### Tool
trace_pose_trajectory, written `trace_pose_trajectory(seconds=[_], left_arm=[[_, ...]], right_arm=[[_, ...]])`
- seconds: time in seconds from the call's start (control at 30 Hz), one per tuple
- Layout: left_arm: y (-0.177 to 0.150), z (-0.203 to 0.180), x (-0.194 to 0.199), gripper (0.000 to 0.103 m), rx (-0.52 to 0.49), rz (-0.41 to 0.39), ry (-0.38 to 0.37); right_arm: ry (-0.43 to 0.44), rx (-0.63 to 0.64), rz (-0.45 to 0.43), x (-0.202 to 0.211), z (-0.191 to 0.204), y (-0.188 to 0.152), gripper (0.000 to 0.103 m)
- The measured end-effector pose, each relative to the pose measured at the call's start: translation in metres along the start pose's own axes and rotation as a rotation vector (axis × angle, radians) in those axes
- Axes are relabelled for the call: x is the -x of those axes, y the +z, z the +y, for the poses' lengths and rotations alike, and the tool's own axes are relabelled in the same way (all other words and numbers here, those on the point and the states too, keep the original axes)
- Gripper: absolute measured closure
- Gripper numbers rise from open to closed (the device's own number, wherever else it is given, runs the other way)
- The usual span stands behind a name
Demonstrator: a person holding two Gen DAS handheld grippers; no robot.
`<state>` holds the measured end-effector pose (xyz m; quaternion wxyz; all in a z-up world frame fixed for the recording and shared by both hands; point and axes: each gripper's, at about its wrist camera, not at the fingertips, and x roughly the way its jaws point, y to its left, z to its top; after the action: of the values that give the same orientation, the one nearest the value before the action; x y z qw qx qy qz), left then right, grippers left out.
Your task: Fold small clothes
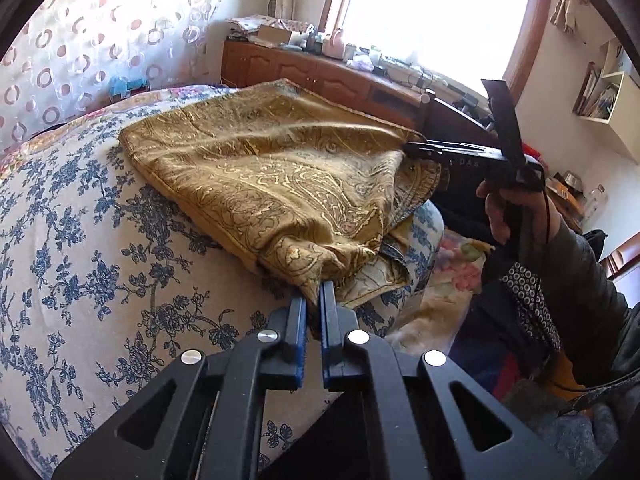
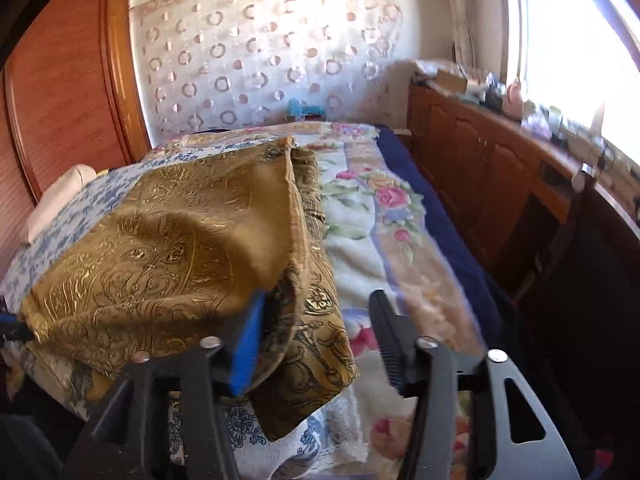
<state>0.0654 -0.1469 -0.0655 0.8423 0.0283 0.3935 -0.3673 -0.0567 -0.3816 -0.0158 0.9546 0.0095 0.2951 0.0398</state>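
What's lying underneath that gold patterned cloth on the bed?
The gold cloth rests on a blue-flowered cover; beside it a rose-patterned blanket shows. The cloth is doubled over, with more of itself beneath. Anything else under it is covered.

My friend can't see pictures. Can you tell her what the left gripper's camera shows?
The left gripper is shut on a corner of a gold paisley cloth lying on a blue-flowered bedspread. At right, a hand holds the right gripper at the cloth's far corner, with a bright window behind.

Daylight glares white through the window (image 1: 436,20); fisheye edges bend, right view slightly blurred
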Motion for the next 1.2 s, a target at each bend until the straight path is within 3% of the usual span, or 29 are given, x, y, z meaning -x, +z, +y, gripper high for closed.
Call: trace_pose_trajectory(seconds=[0.13,0.33,0.57,0.87,1.2], left_arm=[[-0.002,0.0,-0.007,0.097,0.009,0.022,-0.008],[0.024,-0.004,0.014,0.097,-0.004,-0.071,-0.04],[0.063,-0.011,0.032,0.097,-0.024,-0.154,-0.055],[0.083,-0.01,0.028,0.097,-0.038,-0.169,-0.035],[0.098,-0.009,0.027,0.097,-0.026,-0.192,-0.029]], right_arm=[[0.03,-0.006,0.025,-0.008,0.004,-0.004,0.042],[0.048,0.03,-0.041,0.021,0.016,0.001,0.042],[0.132,0.136,-0.132,0.063,0.048,0.004,0.028],[0.215,0.263,-0.098,0.056,0.068,-0.009,0.019],[0.143,0.383,-0.033,0.029,0.076,-0.016,0.017]])
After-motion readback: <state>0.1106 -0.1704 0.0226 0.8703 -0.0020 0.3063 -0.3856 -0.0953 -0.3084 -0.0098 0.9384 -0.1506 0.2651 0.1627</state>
